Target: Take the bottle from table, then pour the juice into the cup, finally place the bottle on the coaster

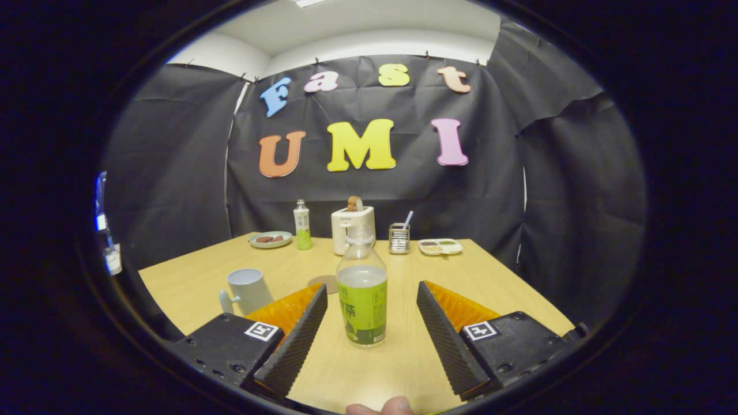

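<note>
The bottle (361, 288) standing between the spread fingers of the tool (372, 300) hides part of the coaster (323, 282) behind it and the lower front of the toaster (351, 229), while the left finger (294, 340) covers the base of the cup (249, 291). The contents of the plate (270, 239), the sectioned tray (440, 246) and the metal holder (399, 238) at the far end of the bench (490, 288) are too small to identify, as is the label print on the far bottle (302, 226). A fingertip (383, 407) at the near bench edge is cut off, and the objects (106, 230) beyond the left booth wall are blurred.
</note>
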A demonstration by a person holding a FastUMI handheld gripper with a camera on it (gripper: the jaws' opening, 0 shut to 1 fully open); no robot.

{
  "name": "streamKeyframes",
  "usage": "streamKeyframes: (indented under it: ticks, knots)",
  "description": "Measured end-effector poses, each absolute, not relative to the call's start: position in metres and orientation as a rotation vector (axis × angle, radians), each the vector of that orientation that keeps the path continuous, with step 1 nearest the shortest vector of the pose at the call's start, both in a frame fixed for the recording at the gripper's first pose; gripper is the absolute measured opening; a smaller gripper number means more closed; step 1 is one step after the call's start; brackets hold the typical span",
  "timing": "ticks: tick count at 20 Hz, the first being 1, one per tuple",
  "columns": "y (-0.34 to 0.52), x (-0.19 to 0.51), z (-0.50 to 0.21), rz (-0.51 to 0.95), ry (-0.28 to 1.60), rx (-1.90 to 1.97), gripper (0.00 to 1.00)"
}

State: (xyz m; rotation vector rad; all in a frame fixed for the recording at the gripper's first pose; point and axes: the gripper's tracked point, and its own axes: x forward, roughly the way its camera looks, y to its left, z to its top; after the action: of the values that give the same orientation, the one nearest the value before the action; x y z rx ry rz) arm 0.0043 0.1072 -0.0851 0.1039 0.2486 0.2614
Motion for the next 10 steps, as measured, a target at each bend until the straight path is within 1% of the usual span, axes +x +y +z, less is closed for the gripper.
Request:
streamKeyframes:
  ticks: [8,10]
  knots:
    - [0.119,0.024,-0.117,0.228,0.326,0.110,1.00]
    - [0.127,0.030,-0.123,0.241,0.350,0.097,1.00]
